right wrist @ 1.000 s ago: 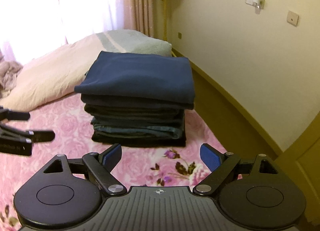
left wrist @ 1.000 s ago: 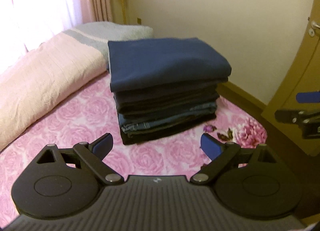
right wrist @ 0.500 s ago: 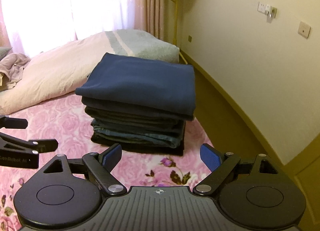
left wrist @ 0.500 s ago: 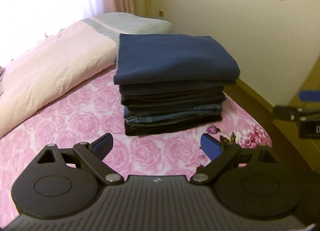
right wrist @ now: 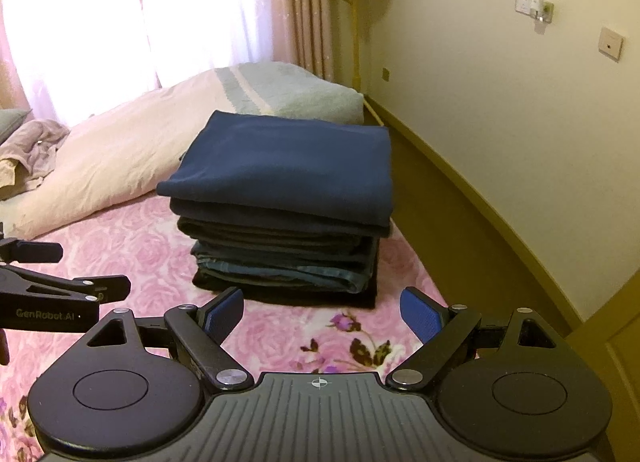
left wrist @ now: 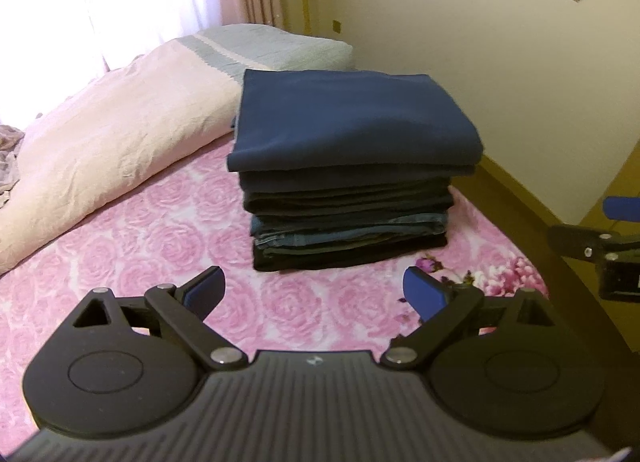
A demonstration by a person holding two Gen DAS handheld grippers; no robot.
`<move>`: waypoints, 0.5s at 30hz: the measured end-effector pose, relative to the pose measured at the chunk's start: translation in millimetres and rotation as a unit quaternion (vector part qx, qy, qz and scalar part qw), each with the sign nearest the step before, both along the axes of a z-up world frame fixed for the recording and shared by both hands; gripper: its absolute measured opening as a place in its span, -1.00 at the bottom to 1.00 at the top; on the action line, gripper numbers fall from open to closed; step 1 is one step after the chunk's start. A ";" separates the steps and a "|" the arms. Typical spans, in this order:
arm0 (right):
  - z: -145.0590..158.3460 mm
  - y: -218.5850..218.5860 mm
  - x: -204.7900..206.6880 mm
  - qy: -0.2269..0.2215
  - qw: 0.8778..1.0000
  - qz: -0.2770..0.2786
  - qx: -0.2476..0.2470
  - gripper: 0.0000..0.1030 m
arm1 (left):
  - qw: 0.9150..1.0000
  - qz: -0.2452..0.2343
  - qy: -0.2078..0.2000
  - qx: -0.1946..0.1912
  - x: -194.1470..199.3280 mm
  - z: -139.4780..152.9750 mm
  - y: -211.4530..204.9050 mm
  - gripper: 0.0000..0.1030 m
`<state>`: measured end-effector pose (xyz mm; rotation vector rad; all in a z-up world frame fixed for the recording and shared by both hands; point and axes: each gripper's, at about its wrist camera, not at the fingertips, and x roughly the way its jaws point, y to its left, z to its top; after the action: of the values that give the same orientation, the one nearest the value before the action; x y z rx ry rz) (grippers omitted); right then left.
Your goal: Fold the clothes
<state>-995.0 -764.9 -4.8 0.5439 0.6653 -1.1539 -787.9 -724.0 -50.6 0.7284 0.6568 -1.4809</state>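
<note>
A stack of folded clothes (left wrist: 348,170) stands on the pink rose bedspread (left wrist: 160,246), navy garment on top, jeans and dark pieces below; it also shows in the right wrist view (right wrist: 288,206). My left gripper (left wrist: 314,294) is open and empty, short of the stack's front. My right gripper (right wrist: 322,312) is open and empty, also short of the stack. The right gripper shows at the right edge of the left wrist view (left wrist: 600,246); the left gripper shows at the left edge of the right wrist view (right wrist: 48,294).
A pale pink duvet (left wrist: 104,142) and grey pillow (left wrist: 280,46) lie behind the stack. A crumpled garment (right wrist: 28,150) lies far left. The bed's wooden edge (right wrist: 460,222) and wall run along the right. Curtains (right wrist: 304,2) hang behind.
Both grippers have pulled back from the stack and tilted up, so the stack looks smaller and more window and wall show. Both stay open.
</note>
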 end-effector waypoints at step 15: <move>-1.9 6.8 3.5 -0.002 1.000 0.000 0.020 0.71 | 1.000 0.000 -0.003 0.006 -0.6 -5.5 9.4 0.84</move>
<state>-991.4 -758.1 -6.7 0.5798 0.6849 -1.1416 -788.6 -714.5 -56.1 0.7420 0.6627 -1.4742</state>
